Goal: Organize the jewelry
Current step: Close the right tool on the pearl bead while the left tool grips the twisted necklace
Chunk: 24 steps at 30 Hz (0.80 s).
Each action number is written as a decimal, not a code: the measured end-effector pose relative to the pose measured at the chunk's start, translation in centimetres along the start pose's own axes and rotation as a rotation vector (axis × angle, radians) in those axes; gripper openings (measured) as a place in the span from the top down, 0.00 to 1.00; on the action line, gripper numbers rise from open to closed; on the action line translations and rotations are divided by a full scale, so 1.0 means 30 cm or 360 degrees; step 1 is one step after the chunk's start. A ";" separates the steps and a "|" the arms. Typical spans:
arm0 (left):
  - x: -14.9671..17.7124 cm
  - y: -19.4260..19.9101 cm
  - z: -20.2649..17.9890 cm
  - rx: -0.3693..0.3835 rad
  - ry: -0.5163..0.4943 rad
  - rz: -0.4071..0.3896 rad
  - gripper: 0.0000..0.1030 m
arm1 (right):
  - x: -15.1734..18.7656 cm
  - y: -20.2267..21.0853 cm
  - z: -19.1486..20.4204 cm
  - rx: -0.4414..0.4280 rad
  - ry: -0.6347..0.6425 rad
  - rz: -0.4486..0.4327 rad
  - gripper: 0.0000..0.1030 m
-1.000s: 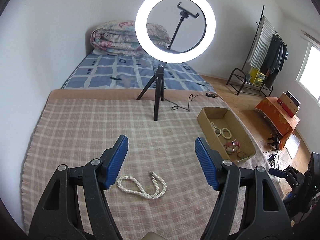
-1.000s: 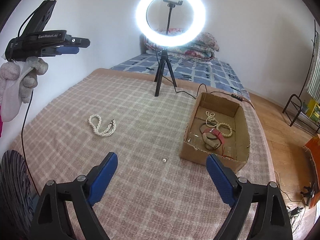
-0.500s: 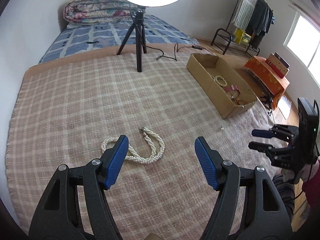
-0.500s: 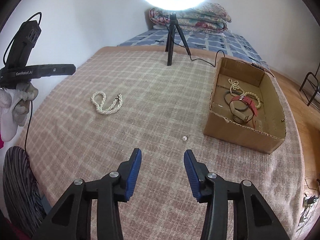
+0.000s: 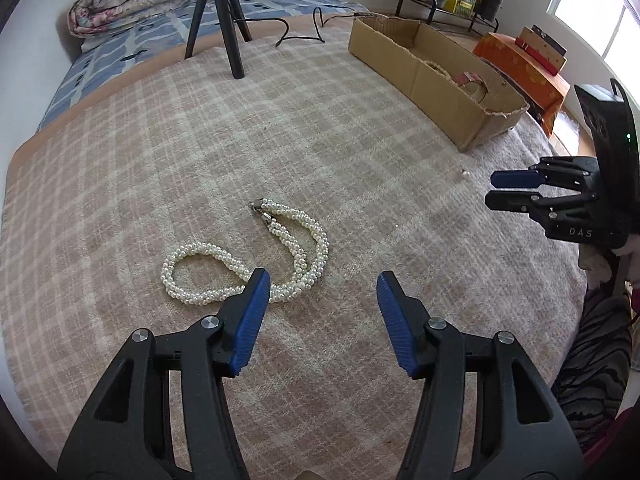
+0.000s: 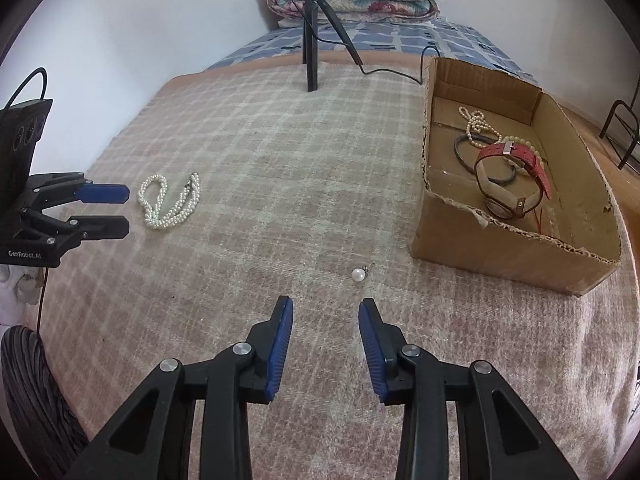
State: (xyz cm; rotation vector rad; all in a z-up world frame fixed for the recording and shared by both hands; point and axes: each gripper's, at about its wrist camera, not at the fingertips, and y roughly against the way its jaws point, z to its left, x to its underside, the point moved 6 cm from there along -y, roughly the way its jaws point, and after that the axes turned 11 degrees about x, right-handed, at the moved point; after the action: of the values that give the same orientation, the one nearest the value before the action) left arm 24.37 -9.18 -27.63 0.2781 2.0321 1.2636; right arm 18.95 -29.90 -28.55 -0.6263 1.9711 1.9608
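A twisted white pearl necklace (image 5: 256, 256) lies on the plaid blanket, just ahead of my left gripper (image 5: 320, 280). The left jaws are closing, with nothing between them; the left pad overlaps the necklace's near edge. The same necklace (image 6: 170, 200) shows at the left in the right wrist view, beside the left gripper (image 6: 106, 210). A single pearl earring (image 6: 359, 274) lies just ahead of my right gripper (image 6: 325, 306), whose jaws are closing and empty. The cardboard box (image 6: 508, 240) holds a bead strand, a dark bangle and a red-strapped watch (image 6: 516, 176).
A black tripod (image 6: 310, 36) of a ring light stands at the far side of the blanket (image 6: 260, 152), its cable running toward the box. Folded quilts lie on the bed behind. The right gripper (image 5: 516, 190) shows at the right in the left wrist view.
Both grippers have sunk toward the blanket and tilted down. The right jaws narrowed a lot and the left ones slightly. The necklace and earring now lie close ahead of them.
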 end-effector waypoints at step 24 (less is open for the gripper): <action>0.014 -0.128 0.075 -0.0058 0.0007 0.0093 0.73 | -0.040 -0.116 -0.039 0.0047 -0.0180 0.0070 0.75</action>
State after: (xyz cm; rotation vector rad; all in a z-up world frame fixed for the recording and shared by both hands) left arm 26.26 -9.30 -31.67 0.3194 2.0156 1.3368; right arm 21.82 -30.87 -30.93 -0.4584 1.9569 1.9435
